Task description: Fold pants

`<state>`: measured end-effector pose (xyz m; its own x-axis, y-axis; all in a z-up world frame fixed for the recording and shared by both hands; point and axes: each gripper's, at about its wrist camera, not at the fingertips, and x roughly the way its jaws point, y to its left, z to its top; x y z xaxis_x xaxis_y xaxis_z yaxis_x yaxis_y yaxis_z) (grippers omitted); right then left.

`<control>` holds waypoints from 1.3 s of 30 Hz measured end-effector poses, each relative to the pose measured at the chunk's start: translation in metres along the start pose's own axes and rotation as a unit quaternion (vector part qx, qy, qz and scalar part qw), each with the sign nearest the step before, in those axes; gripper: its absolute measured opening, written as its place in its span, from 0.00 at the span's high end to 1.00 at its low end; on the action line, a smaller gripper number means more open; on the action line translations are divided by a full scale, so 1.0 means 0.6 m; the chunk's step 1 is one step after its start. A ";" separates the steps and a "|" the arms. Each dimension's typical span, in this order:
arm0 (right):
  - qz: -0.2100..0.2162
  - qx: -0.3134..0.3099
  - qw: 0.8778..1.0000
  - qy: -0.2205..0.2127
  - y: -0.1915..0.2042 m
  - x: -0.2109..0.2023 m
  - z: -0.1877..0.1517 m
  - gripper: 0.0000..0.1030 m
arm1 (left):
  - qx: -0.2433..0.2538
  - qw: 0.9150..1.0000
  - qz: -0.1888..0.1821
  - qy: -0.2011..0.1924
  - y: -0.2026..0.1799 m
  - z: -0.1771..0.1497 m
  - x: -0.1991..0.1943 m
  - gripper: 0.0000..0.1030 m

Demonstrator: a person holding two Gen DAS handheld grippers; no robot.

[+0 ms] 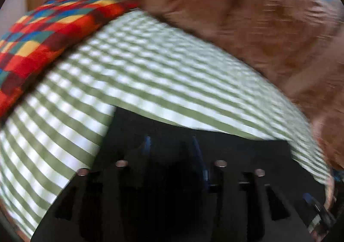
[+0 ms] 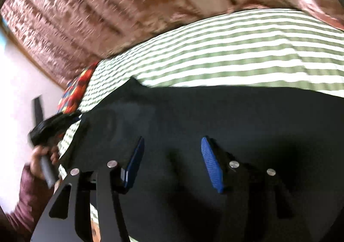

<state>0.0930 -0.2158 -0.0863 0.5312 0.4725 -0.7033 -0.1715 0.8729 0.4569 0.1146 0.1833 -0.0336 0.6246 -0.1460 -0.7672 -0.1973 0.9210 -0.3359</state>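
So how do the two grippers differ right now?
The right gripper has its blue pads spread wide and well lit; the left gripper has its pads closer together, dark and hard to read. The right hovers over a broad spread of the black pants; the left sits near the pants' edge by the striped sheet. Both point at the pants.
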 end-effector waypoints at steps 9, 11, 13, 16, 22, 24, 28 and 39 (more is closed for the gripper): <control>-0.052 0.083 0.993 -0.064 -0.118 -0.084 0.023 0.47 | 0.136 0.984 -0.108 0.045 -0.207 -0.096 0.017 0.61; -0.069 0.101 0.989 -0.082 -0.151 -0.111 0.026 0.47 | 0.150 0.981 -0.107 0.054 -0.239 -0.102 0.034 0.61; -0.089 0.122 0.983 -0.104 -0.190 -0.142 0.029 0.47 | 0.149 0.981 -0.107 0.063 -0.257 -0.099 0.049 0.61; -0.111 0.168 0.969 -0.140 -0.262 -0.200 0.030 0.47 | 0.137 0.984 -0.090 0.077 -0.260 -0.091 0.079 0.61; -0.161 0.280 0.929 -0.183 -0.444 -0.294 0.026 0.50 | 0.121 0.984 -0.095 0.087 -0.242 -0.093 0.111 0.61; -0.172 0.327 0.910 -0.189 -0.506 -0.309 0.020 0.58 | 0.112 0.984 -0.099 0.091 -0.237 -0.088 0.114 0.61; -0.166 0.372 0.894 -0.189 -0.592 -0.317 0.006 1.00 | 0.112 0.984 -0.102 0.096 -0.234 -0.086 0.119 0.61; -0.128 0.317 0.913 -0.221 -0.472 -0.379 -0.034 0.62 | 0.158 0.981 -0.107 0.043 -0.250 -0.111 0.033 0.54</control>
<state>0.0036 -0.5680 -0.0666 0.7939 0.0451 -0.6063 0.4454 0.6356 0.6305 0.1059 0.0183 -0.0349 0.5567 -0.3662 -0.7456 0.1837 0.9296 -0.3195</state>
